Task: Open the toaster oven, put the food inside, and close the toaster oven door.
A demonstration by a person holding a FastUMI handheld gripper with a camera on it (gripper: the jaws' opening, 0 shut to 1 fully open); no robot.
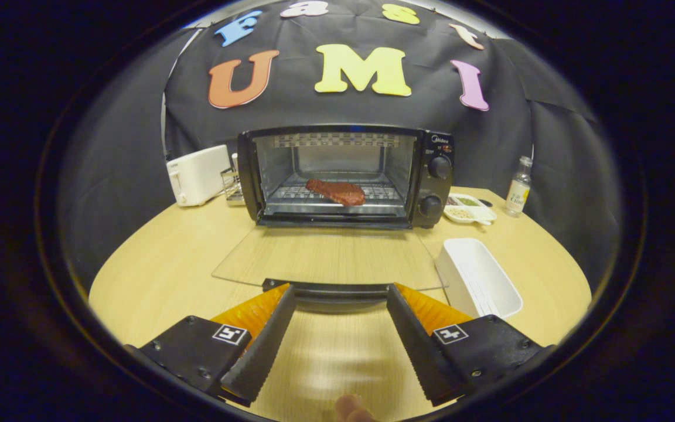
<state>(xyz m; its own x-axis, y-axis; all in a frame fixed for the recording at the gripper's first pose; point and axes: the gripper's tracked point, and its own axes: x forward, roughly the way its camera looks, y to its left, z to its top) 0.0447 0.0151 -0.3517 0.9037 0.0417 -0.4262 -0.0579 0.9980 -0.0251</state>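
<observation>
We see our tongs [340,293] low over the round wooden desk [156,264]. The two fingers [267,334] are spread wide apart and nothing is between them but bare desk. Their tips sit right at the dark handle [331,288] on the near edge of the glass door [326,255]. We cannot tell if the tips touch the handle.

The toaster oven [346,176] stands beyond the tongs, at the back of the desk. Its door is all the way down and lies flat, so we look through the glass at the wood under it. Inside the oven, the food [336,191] lies on the wire rack [381,191]. It is a flat, reddish brown piece that looks like meat. Two round black knobs [438,168] sit on the oven's right side, one above the other.

Left of the oven we see a white toaster [198,174], and a small shiny rack [232,186] stands between the two. Right of the oven is a small white dish [470,209] with bits of green and tan stuff in it. A small clear bottle [518,187] stands upright just past the dish. Nearer to us, beside the open door and just past the right finger, a long white tray [478,278] rests on the desk. A fingertip [350,407] of a person peeks in down low, behind the tongs.
</observation>
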